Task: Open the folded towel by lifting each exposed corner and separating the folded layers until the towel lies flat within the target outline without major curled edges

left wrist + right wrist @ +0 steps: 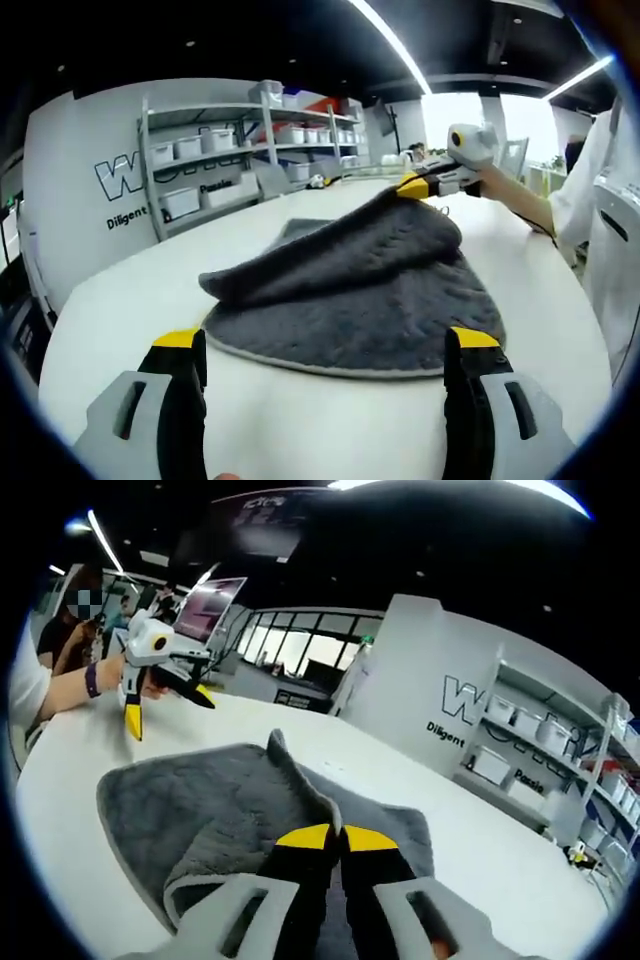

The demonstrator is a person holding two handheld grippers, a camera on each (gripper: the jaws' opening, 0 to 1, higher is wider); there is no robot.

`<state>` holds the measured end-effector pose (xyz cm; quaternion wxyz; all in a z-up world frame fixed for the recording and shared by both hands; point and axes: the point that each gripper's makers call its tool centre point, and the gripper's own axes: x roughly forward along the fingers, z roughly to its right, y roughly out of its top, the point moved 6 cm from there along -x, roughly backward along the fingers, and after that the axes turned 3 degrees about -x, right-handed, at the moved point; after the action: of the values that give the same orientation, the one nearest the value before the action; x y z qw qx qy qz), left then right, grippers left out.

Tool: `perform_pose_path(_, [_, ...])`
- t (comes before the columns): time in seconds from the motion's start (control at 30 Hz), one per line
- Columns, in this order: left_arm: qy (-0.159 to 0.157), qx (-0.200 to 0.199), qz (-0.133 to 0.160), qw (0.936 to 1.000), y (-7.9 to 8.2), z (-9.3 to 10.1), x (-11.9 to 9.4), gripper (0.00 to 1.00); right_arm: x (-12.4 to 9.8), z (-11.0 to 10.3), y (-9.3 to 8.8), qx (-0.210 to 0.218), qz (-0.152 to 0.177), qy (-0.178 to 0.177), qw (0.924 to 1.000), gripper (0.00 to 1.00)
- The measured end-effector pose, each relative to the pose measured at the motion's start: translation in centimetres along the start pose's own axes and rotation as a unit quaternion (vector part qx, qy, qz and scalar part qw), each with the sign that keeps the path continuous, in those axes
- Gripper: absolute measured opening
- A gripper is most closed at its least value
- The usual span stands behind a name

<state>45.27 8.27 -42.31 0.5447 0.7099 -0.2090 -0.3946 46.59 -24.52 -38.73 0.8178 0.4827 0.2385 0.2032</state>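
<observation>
Grey towel lay mid-bench, partly folded. Right gripper pinched a raised fold; left gripper hung open near the hem. Best pull outward, low and slow, avoiding curl.

left gripper view: low over white table, faces shelving rack, grey towel close ahead | right gripper view: right at towel, faces rack obliquely | shared: towel, table, rack
</observation>
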Motion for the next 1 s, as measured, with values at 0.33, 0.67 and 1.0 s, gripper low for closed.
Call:
perform_pose_path(0.33, [0.001, 0.0, 0.0, 1.0, 0.0, -0.1, -0.1, 0.97, -0.4, 1.0, -0.2, 0.007, 0.0, -0.015, 0.9999, 0.0])
perform_pose_path(0.67, [0.002, 0.0, 0.0, 1.0, 0.0, 0.0, -0.1, 0.97, -0.9, 2.2, -0.5, 0.019, -0.001, -0.035, 0.9992, 0.0])
perform_pose_path(1.0, [0.001, 0.0, -0.001, 1.0, 0.0, 0.0, 0.0, 0.97, -1.5, 3.4, -0.8, 0.03, -0.001, -0.054, 0.9981, 0.0])
